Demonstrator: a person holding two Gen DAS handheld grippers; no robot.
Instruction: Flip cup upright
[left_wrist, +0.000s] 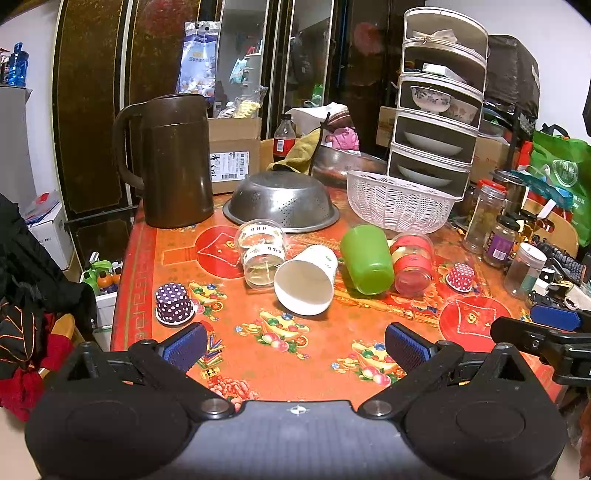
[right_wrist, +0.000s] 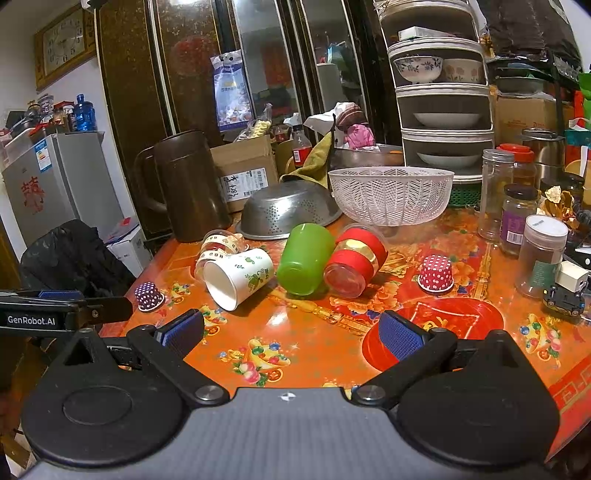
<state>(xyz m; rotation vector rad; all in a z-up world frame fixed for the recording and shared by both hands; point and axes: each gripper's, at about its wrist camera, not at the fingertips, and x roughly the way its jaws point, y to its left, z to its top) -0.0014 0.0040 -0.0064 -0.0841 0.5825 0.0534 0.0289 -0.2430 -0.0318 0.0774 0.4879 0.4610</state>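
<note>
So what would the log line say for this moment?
left hand-held gripper: open, empty | right hand-held gripper: open, empty | white paper cup, green cup: on sides | none upright

Left gripper (left_wrist: 295, 347) — matte black linkage arms on a grey ribbed body, each finger (left_wrist: 184, 347) faced with a blue knurled pad, two silver pivot screws and a small round crosshair mark at the centre. Right gripper (right_wrist: 291, 332) is built the same: black triangular brackets with cut-outs, round black discs at the base, blue textured pads (right_wrist: 400, 338). In the right wrist view, the other unit's black side arm carries white "GenRobot.AI" lettering.
</note>
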